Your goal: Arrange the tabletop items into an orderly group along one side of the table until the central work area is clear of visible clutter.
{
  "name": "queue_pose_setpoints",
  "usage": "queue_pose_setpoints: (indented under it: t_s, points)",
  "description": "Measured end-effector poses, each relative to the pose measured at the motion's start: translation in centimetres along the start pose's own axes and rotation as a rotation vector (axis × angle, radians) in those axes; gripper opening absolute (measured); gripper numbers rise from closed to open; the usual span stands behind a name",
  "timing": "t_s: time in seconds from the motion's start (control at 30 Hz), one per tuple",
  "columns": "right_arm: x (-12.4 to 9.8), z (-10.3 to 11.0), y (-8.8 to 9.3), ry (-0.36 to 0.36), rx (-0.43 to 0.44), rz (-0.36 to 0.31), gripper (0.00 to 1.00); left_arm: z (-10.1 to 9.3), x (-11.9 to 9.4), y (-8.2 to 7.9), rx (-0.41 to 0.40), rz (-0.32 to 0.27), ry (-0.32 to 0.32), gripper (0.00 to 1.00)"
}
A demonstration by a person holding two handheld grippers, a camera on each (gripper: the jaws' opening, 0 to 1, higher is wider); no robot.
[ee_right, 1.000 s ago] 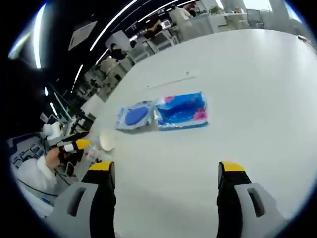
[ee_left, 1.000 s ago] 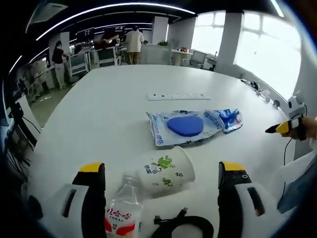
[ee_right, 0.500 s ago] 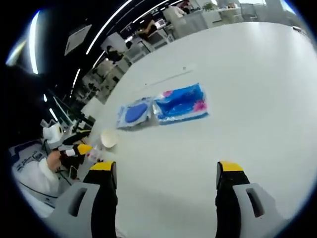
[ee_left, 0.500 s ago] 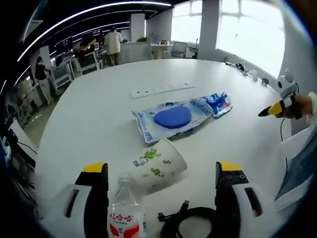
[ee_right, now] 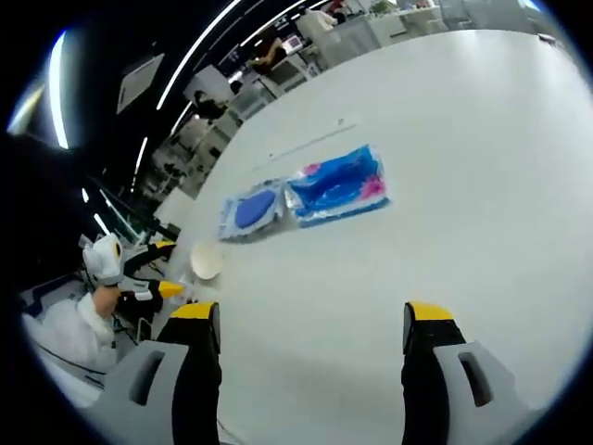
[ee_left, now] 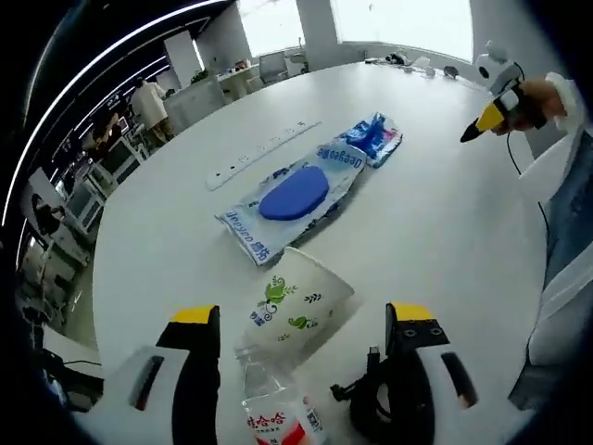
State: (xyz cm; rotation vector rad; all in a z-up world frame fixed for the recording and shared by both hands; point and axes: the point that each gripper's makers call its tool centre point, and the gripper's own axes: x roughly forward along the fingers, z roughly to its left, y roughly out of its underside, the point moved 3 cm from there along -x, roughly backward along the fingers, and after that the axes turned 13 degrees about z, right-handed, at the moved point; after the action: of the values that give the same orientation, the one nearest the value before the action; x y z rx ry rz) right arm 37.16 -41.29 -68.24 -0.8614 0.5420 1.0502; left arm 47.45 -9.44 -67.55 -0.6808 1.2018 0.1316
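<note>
White table (ee_left: 445, 213), large and rounded, carries every item noted and runs well ahead of both grippers. Beyond its far edge an office floor with desks and standing people (ee_left: 148, 97) is seen past the left gripper.

Left gripper (ee_left: 301, 324): jaws spread wide, released, nothing between them. Ahead of it and well apart lies a long white power strip (ee_left: 264, 148). Nearer, a clear plastic packet with a blue oval pad inside (ee_left: 292, 195) lies flat, and a smaller blue packet (ee_left: 375, 137) touches its far end. Just ahead of the jaws a paper cup with green printing (ee_left: 296, 306) lies on its side, mouth toward the pad packet. Low between the jaws stands a clear water bottle with a red and white label (ee_left: 273, 413), just beside the cup. A coiled black cable (ee_left: 371, 403) sits beside the right jaw.

Right gripper (ee_right: 301, 324): jaws likewise spread, released, holding nothing, over bare tabletop (ee_right: 445, 185). Ahead and to its left, well apart, the pad packet (ee_right: 248, 211) and blue packet (ee_right: 338, 185) lie side by side, touching. The cup (ee_right: 206, 260) lies nearer on the left, showing its open mouth. Beside it the left gripper (ee_right: 157, 289) comes into view, held by a person in a white sleeve (ee_right: 65, 329).
</note>
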Motion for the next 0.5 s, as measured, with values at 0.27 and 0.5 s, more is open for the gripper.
queue_pose_setpoints:
  t_s: [0.27, 0.5]
  points:
    - [-0.1, -0.7, 0.4, -0.009, 0.043, -0.006, 0.78, -0.1, 1.5, -0.4, 0.083, 0.042, 0.019, 0.67]
    - [0.0, -0.6, 0.7, -0.019, 0.064, -0.002, 0.78, -0.4, 2.7, 0.1, 0.168, 0.11, 0.016, 0.63]
